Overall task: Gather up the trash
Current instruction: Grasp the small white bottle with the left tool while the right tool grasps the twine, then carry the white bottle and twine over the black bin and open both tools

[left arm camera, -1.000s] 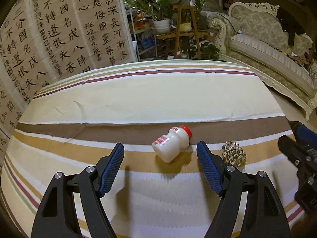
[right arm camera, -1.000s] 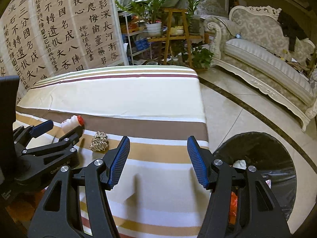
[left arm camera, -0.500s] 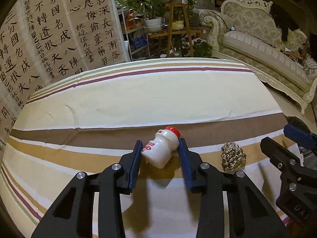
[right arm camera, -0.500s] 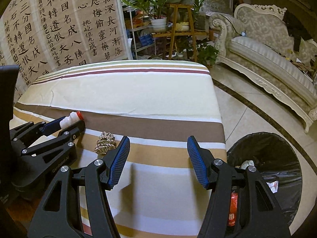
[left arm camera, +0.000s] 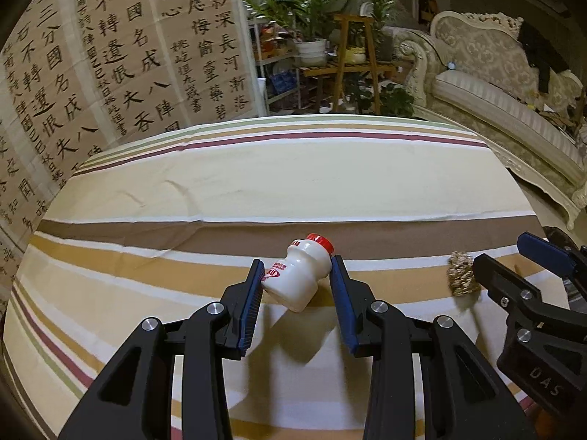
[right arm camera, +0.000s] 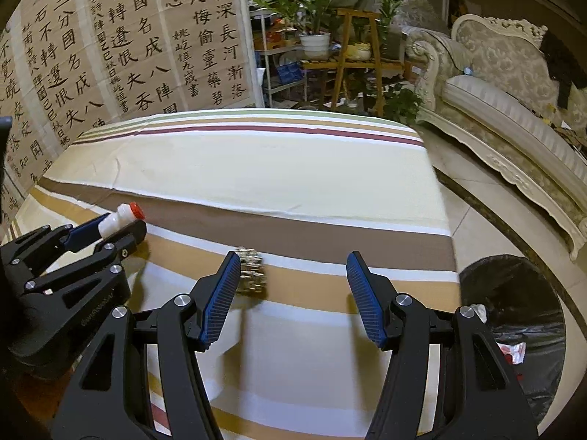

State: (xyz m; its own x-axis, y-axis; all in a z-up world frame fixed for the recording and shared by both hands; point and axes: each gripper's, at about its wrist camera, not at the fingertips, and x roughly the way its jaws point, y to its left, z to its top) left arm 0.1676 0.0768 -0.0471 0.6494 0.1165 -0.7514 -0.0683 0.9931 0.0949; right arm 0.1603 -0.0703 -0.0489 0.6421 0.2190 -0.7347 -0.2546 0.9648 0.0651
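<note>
A small white bottle with a red cap (left arm camera: 299,273) is held between the blue pads of my left gripper (left arm camera: 297,277), lifted a little off the striped tablecloth and tilted; its shadow falls below it. It also shows in the right wrist view (right arm camera: 121,218). A crumpled golden wad (right arm camera: 251,271) lies on the cloth just ahead of my right gripper's left finger; it also shows in the left wrist view (left arm camera: 460,275). My right gripper (right arm camera: 293,275) is open and empty above the cloth.
A black-lined trash bin (right arm camera: 513,311) with some litter stands on the floor right of the table. The table's right edge (right arm camera: 445,227) drops to a tiled floor. A sofa (right arm camera: 513,117), plant stands and a calligraphy screen (right arm camera: 110,44) lie beyond.
My left gripper closed on the bottle and lifted it slightly. My right gripper moved left toward the golden wad, still open.
</note>
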